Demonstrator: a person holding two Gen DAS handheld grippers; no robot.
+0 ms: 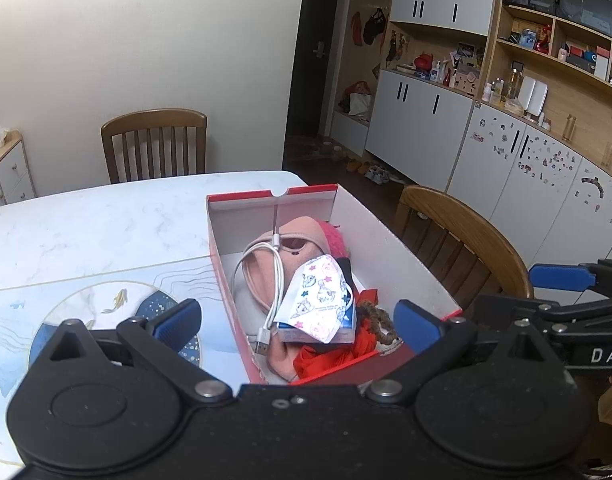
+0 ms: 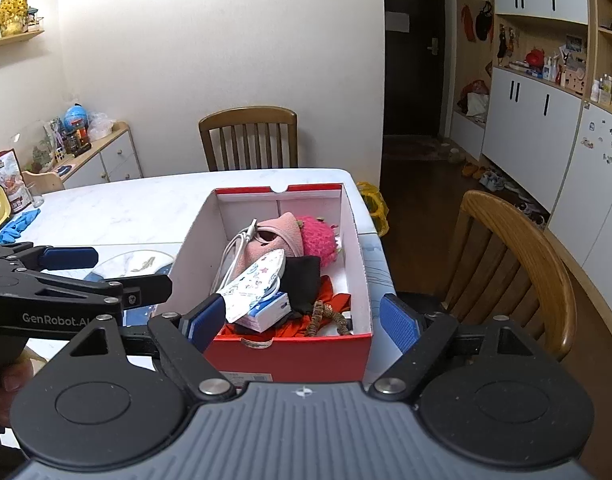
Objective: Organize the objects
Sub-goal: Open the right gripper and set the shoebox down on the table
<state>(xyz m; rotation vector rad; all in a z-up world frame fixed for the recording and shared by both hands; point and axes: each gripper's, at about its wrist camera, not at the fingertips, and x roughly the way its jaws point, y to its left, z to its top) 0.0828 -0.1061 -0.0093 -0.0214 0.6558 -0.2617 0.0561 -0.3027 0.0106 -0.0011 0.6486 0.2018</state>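
Observation:
A red shoe box [image 1: 390, 236] [image 2: 356, 248] with a white inside stands open on the marble table [image 1: 106, 224]. It holds a printed face mask [image 1: 318, 296] [image 2: 258, 280], a white USB cable [image 1: 277, 276] [image 2: 230, 250], a pink pouch [image 1: 302, 232], a pink knitted piece [image 2: 318, 236], black cloth [image 2: 302, 280], red cloth [image 1: 326, 358], a small blue-white carton [image 1: 306, 334] [image 2: 272, 312] and a braided cord [image 2: 320, 316]. My left gripper [image 1: 297, 324] hangs open over the box's near end, holding nothing. My right gripper [image 2: 302, 322] is open in front of the box, also empty.
Wooden chairs stand at the table's far side [image 2: 248, 138] and right side [image 2: 514, 264]. Blue gloves [image 2: 18, 222] and a glass [image 2: 36, 196] lie at the far left. A yellow bag [image 2: 374, 204] sits past the table's right edge. A patterned placemat [image 1: 106, 304] lies left of the box.

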